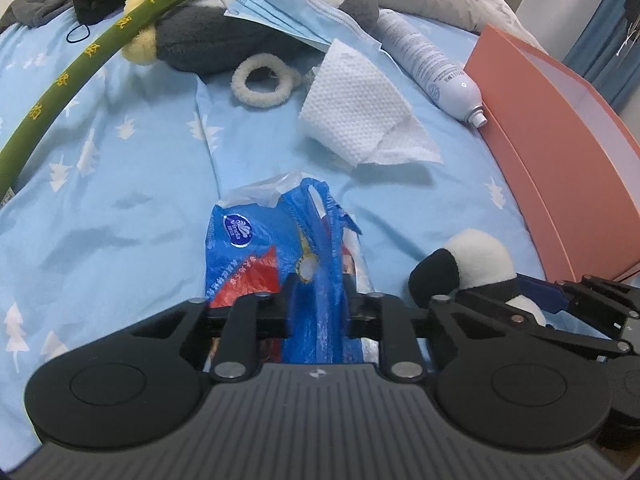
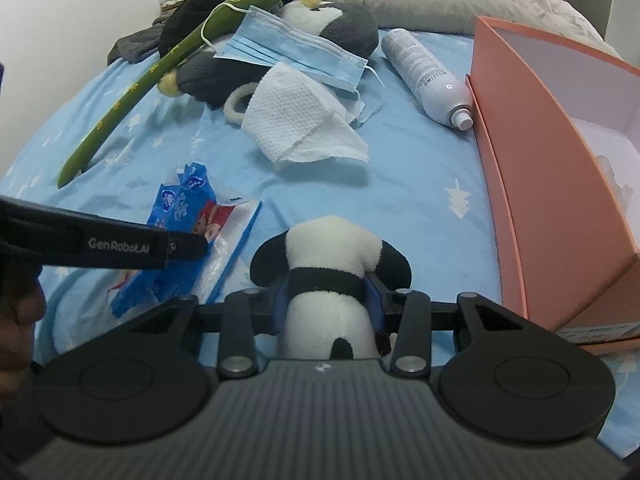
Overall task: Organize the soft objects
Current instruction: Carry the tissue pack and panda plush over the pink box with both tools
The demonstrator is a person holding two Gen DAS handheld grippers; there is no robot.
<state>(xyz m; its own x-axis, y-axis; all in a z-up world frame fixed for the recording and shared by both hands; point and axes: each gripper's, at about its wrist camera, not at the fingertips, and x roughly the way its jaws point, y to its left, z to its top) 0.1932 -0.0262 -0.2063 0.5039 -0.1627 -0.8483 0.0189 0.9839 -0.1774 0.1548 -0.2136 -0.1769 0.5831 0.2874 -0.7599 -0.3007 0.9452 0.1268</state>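
A blue and red plastic tissue pack (image 1: 256, 248) lies on the light blue bedsheet (image 1: 120, 184). My left gripper (image 1: 320, 296) is shut on its crumpled blue wrapper, which bunches up between the fingers. The right wrist view shows the same pack (image 2: 180, 208) with the left gripper's fingertip (image 2: 192, 246) on it from the left. My right gripper (image 2: 328, 284) is shut on a small black and white panda plush (image 2: 328, 248), squeezed at its black band between the blue pads. The panda (image 1: 476, 256) also shows low on the right in the left wrist view.
An open orange box (image 2: 520, 184) stands at the right. A white spray can (image 2: 424, 76) lies beside it. Further back lie a white paper towel (image 2: 296, 120), a blue face mask (image 2: 292, 48), a fluffy scrunchie (image 1: 264, 84), a grey penguin plush (image 2: 344, 20) and a long green plush stick (image 2: 132, 92).
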